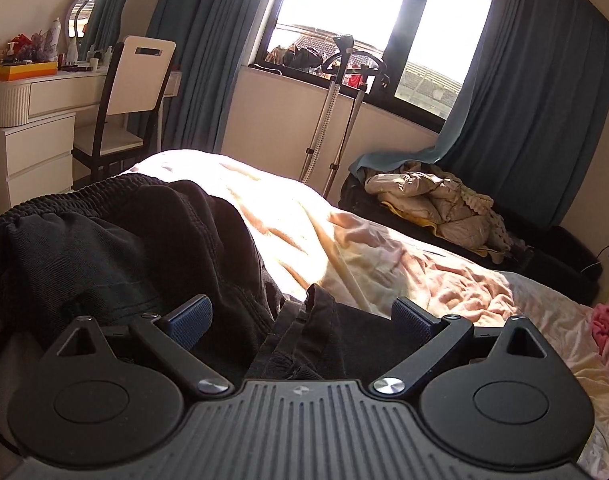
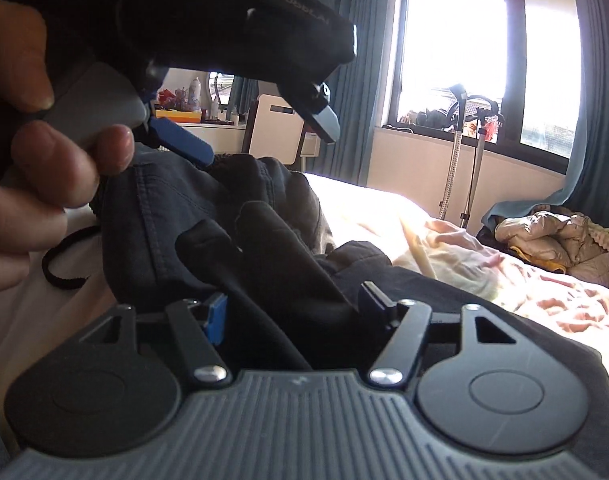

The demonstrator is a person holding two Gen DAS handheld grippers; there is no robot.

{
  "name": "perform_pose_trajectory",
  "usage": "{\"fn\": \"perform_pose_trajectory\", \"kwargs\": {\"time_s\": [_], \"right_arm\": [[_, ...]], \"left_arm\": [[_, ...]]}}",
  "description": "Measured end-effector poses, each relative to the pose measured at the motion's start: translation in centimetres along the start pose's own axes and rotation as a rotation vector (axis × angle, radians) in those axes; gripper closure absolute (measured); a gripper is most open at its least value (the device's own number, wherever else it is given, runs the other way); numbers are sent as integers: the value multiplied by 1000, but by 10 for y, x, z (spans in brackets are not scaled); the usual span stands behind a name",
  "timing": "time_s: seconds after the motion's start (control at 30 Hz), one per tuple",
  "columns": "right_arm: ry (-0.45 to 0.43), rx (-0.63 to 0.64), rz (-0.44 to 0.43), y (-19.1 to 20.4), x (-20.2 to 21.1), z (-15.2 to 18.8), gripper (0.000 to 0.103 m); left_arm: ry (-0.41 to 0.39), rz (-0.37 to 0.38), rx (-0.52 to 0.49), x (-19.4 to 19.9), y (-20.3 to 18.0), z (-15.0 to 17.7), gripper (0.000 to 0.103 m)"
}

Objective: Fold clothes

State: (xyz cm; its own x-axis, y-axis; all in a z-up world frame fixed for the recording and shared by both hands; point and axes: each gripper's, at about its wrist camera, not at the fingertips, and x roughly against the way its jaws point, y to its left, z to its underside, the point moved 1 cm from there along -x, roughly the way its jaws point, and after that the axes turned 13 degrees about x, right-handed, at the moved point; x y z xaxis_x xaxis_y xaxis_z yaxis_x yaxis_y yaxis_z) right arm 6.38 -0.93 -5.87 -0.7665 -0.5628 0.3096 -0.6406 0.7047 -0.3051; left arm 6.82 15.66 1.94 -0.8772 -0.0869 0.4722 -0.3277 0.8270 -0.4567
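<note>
A black garment (image 1: 116,248) with an elastic waistband lies bunched on the sunlit bed (image 1: 444,280). In the left wrist view my left gripper (image 1: 300,316) is open wide, its blue pads (image 1: 192,316) on either side of a dark fold. In the right wrist view the same garment (image 2: 164,232) rises in thick folds, and my right gripper (image 2: 294,308) is shut on a bunch of it. The left gripper (image 2: 256,136) hangs open above the waistband there, held by a person's hand (image 2: 36,184).
A white dressing table (image 1: 32,112) and chair (image 1: 132,92) stand beyond the bed at the left. A steamer stand (image 1: 336,112) is by the window. A puffy jacket (image 1: 436,208) lies on a dark seat at the right. Pink cloth (image 1: 608,328) is at the right edge.
</note>
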Motion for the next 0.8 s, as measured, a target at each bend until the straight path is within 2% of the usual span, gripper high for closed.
{"fn": "perform_pose_trajectory", "kwargs": {"time_s": [0.13, 0.27, 0.37, 0.5, 0.57, 0.63, 0.7, 0.8], "right_arm": [[8, 3, 2, -23, 43, 9, 33], [16, 4, 6, -47, 85, 18, 30], [47, -130, 93, -74, 103, 43, 29], [88, -308, 209, -109, 126, 75, 29], [85, -333, 249, -112, 124, 84, 29], [61, -304, 265, -110, 121, 84, 29], [37, -324, 277, -110, 116, 86, 29], [55, -363, 276, -114, 110, 94, 29]], "left_arm": [[46, -19, -26, -10, -12, 21, 7], [58, -37, -119, -20, -24, 42, 10], [52, -46, -195, -23, -29, 54, 13], [35, -72, -209, -24, -29, 59, 20], [31, -88, -214, -25, -30, 61, 24], [30, -98, -237, -25, -34, 66, 38], [35, -86, -278, -23, -39, 72, 45], [26, -67, -335, -15, -48, 82, 45]]}}
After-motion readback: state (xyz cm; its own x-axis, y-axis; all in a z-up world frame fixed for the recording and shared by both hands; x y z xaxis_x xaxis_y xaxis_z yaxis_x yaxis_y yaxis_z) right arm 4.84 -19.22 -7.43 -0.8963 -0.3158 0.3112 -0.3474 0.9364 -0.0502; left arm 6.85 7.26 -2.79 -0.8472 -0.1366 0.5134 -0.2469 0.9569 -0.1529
